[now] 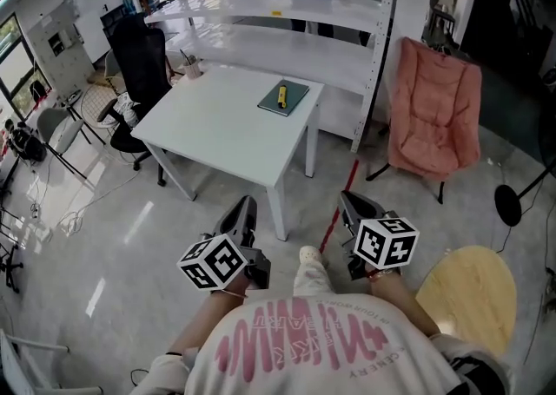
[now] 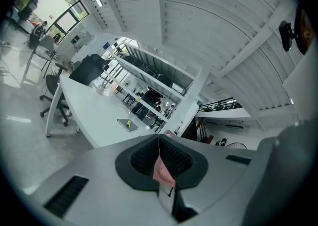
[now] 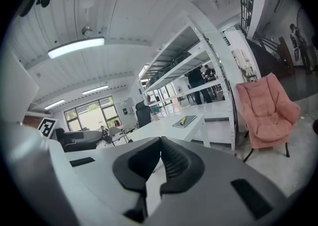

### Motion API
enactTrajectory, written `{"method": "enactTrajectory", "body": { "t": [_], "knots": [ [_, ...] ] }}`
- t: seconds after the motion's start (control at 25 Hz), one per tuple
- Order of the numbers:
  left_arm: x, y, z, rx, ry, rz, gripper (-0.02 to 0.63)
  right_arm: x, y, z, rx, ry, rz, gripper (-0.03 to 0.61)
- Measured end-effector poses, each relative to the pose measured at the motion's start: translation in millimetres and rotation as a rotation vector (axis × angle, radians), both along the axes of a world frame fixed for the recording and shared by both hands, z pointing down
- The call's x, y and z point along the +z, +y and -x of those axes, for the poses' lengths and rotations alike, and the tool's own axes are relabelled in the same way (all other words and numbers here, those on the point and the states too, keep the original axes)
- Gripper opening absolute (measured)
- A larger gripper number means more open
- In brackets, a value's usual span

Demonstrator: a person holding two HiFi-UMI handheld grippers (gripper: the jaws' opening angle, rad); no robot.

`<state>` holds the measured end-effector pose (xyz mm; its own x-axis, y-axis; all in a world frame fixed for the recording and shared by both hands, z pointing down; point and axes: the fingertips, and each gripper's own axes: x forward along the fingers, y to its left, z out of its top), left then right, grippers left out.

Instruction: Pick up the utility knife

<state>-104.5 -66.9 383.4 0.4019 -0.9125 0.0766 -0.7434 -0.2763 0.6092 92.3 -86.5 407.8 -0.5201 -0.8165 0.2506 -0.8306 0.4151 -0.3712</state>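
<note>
Small, covered and cropped parts

The utility knife (image 1: 281, 93) on the dark notebook (image 1: 294, 102) is only a yellow sliver, and its blade is too small to make out. The person's hands are hidden under the left gripper (image 1: 244, 207) and right gripper (image 1: 352, 202). A shoulder covers part of the round wooden stool (image 1: 473, 293).

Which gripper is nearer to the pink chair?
Right. The right gripper is well short of the pink chair, nearer the person; the left gripper is farther, beyond the person's foot.
</note>
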Motion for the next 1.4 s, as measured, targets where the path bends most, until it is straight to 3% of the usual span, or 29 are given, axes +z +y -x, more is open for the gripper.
{"method": "enactTrajectory", "body": {
  "t": [0.12, 0.44, 0.64, 0.88, 1.24, 1.4],
  "knots": [
    [9.5, -21.3, 11.9, -0.031, 0.045, 0.030, 0.025, 8.0, -23.9, 13.8, -0.038, 0.005, 0.006, 0.017],
    [6.4, -103.5, 20.8, -0.072, 0.051, 0.009, 0.025, 6.8, -122.8, 32.2, -0.086, -0.058, -0.019, 0.017],
    [-10.9, -172.0, 22.7, -0.093, -0.006, -0.021, 0.025, -6.6, -201.6, 37.3, -0.109, -0.067, -0.025, 0.017],
    [-30.0, -258.1, 37.5, -0.159, -0.008, -0.047, 0.025, -31.1, -305.6, 44.8, -0.138, -0.061, -0.070, 0.016],
    [-38.1, -366.1, 71.3, -0.302, -0.015, -0.136, 0.025, -27.4, -432.4, 75.1, -0.219, -0.072, -0.082, 0.017],
    [-22.4, -390.1, 92.5, -0.363, 0.017, -0.088, 0.025, -16.8, -470.9, 93.8, -0.253, -0.036, -0.062, 0.017]
  ]
}}
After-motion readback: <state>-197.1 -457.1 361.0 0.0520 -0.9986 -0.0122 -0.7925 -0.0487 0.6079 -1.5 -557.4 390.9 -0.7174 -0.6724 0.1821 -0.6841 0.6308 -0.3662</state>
